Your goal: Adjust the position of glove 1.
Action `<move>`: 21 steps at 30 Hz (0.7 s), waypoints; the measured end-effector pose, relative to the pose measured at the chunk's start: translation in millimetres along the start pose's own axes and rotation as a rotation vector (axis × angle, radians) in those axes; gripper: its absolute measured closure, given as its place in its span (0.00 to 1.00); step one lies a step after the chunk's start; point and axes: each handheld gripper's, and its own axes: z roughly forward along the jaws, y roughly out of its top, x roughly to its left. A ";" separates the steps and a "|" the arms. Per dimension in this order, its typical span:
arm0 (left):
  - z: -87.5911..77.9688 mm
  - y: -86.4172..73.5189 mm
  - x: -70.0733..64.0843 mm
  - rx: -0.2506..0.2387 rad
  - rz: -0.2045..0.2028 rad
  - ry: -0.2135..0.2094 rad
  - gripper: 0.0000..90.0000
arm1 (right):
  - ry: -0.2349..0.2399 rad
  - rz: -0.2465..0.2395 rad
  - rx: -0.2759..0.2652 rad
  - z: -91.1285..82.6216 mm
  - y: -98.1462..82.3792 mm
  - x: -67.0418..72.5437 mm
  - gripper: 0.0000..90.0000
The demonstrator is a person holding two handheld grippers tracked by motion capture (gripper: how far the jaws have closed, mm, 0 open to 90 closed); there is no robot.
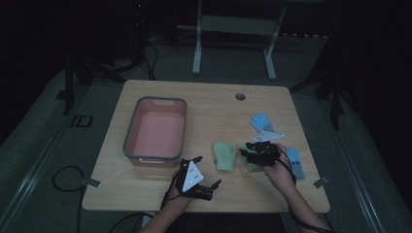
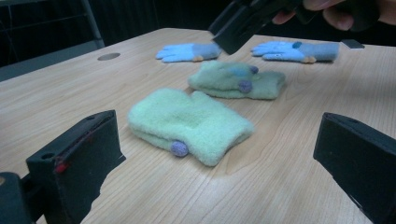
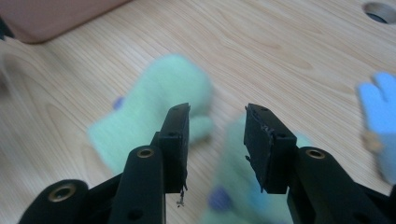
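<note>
High view dim and murky; right gripper view smeared with motion blur.

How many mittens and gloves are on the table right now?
4: green mitten nearest the bin, second green mitten under the right gripper, and two blue gloves beyond.

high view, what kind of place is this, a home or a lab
Probably a lab or recording room rather than a home: a bare wooden table on grey carpet, cables trailing across the floor, and a metal stand behind in a dark room.
</note>
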 end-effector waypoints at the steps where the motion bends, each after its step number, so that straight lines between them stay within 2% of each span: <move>1: 0.0 0.0 0.0 0.000 0.000 0.000 0.01 | 0.000 0.007 0.004 -2.4 -2.4 -3.8 0.67; 6: -0.1 0.1 -0.1 0.002 0.002 -0.001 0.01 | -0.023 0.028 0.017 -12.6 -17.7 -20.5 0.67; 9: 0.0 0.1 -0.2 0.002 0.002 0.000 0.01 | -0.023 0.039 0.038 -11.5 -27.6 -25.9 0.67; 13: 0.0 0.1 -0.4 0.002 0.005 0.002 0.01 | -0.018 0.039 0.053 -2.6 -33.7 -28.9 0.67; 19: -0.3 0.0 -0.4 0.001 0.005 0.002 0.01 | -0.018 0.052 0.073 17.2 -33.0 -36.1 0.66; 21: -0.3 0.0 -0.7 0.000 0.007 0.004 0.01 | -0.021 0.058 0.106 25.6 -34.9 -37.8 0.65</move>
